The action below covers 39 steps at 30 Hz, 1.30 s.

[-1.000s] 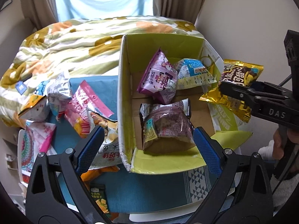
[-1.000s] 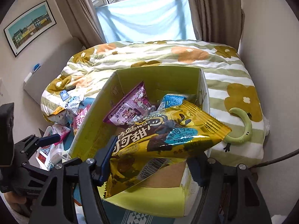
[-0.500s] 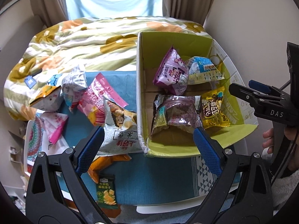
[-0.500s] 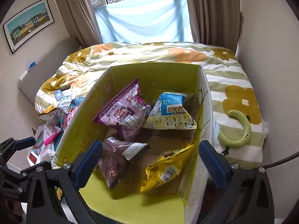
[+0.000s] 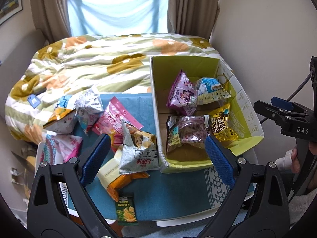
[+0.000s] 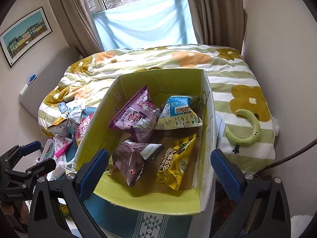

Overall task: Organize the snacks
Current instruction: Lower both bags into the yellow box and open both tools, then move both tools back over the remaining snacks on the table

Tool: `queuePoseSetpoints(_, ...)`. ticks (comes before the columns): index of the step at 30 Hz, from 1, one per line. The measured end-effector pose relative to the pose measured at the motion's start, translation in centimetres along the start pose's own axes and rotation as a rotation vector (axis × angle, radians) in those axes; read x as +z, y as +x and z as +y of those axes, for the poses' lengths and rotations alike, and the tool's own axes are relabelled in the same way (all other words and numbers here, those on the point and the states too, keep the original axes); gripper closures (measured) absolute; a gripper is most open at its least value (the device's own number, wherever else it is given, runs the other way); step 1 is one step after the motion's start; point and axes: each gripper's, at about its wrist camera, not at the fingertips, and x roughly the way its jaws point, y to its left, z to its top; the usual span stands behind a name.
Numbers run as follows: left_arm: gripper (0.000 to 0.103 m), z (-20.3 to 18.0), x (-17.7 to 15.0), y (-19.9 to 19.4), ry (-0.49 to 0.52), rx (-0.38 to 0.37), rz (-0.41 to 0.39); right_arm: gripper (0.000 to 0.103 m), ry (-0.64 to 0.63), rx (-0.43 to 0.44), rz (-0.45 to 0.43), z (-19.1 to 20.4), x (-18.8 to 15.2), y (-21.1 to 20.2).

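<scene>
A yellow-green cardboard box (image 5: 156,107) (image 6: 95,134) stands on a blue cloth and holds several snack bags. Among them are a gold bag (image 5: 222,126) (image 6: 175,162), a dark maroon bag (image 5: 186,130) (image 6: 136,158), a purple bag (image 5: 181,95) (image 6: 136,115) and a blue-and-cream bag (image 5: 212,89) (image 6: 178,113). My right gripper (image 6: 158,168) is open above the box's near end with nothing between its pads. My left gripper (image 5: 156,158) is open over the box's left wall, also holding nothing. Loose bags lie left of the box, nearest a grey one (image 5: 138,150).
A small green biscuit pack (image 5: 126,208) and an orange bag (image 5: 122,182) lie on the blue cloth (image 5: 178,194) near its front edge. A flowered duvet (image 5: 89,67) covers the bed behind. A green crescent toy (image 6: 247,130) lies right of the box. Walls close both sides.
The right gripper opened and the gold bag dropped out of it into the box, where it lies now. The left gripper rose and drew back, showing more of the loose bags.
</scene>
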Motion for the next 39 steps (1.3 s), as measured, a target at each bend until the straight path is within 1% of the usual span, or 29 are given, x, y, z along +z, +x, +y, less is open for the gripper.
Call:
queuePoseSetpoints(6, 0.008, 3.0, 0.4, -3.1, 0.054, -0.018, -0.056, 0.001, 0.024, -0.061, -0.076, 2.8, -0.2, -3.7)
queuePoseSetpoints(11, 0.008, 6.7, -0.3, -5.2, 0.079, -0.031, -0.069, 0.001, 0.063, -0.113, -0.137, 6.0, -1.3, -6.2)
queuePoseSetpoints(19, 0.008, 13.5, -3.3, -8.0, 0.096, -0.052, -0.072, 0.001, 0.092, -0.196, -0.182, 12.7, -4.3, -8.2)
queuePoseSetpoints(25, 0.008, 17.9, -6.0, -9.5, 0.12, -0.066, -0.062, 0.001, 0.141, -0.222, -0.231, 17.0, -6.8, -9.2)
queuePoseSetpoints(32, 0.008, 21.6, -8.6, -9.5, 0.136, -0.089, -0.036, 0.001, 0.18, -0.256, -0.234, 21.3, -9.9, -9.1)
queuePoseSetpoints(36, 0.008, 22.6, -9.7, -8.3, 0.146, -0.101, -0.005, 0.001, 0.195, -0.265, -0.228, 23.3, -11.5, -8.7)
queuePoseSetpoints(39, 0.008, 23.2, -10.4, -6.9, 0.156, -0.1, 0.008, 0.001, 0.181, -0.273, -0.2, 24.5, -12.3, -7.6)
